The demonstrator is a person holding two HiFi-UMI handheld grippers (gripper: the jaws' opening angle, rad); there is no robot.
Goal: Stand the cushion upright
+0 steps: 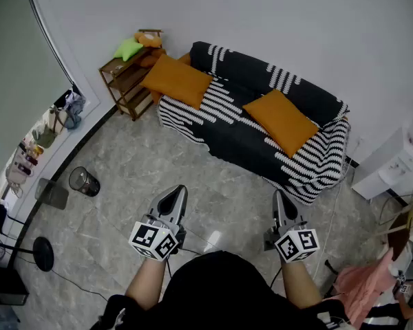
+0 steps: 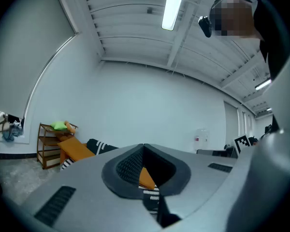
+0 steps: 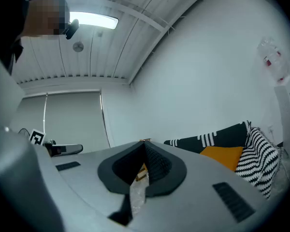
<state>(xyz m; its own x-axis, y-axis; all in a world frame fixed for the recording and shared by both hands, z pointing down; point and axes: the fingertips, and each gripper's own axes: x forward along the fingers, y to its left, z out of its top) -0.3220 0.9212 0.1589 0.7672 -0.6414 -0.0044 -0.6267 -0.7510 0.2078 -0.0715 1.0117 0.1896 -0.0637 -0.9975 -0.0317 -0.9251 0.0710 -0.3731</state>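
Observation:
Two orange cushions lie on a black-and-white striped sofa [image 1: 227,133] across the room. One cushion [image 1: 177,80] rests at the sofa's left end, the other cushion [image 1: 285,122] leans back near the right end. My left gripper [image 1: 175,202] and right gripper [image 1: 283,207] hover side by side over the floor, well short of the sofa, both shut and empty. The left gripper view shows the left cushion [image 2: 75,149] past the jaws; the right gripper view shows the right cushion [image 3: 223,156].
A wooden shelf [image 1: 127,81] with a green item stands left of the sofa. A wire bin [image 1: 84,181] and a flat scale [image 1: 52,194] sit on the marble floor at left. White appliance [image 1: 394,165] and pink cloth [image 1: 365,285] are at right.

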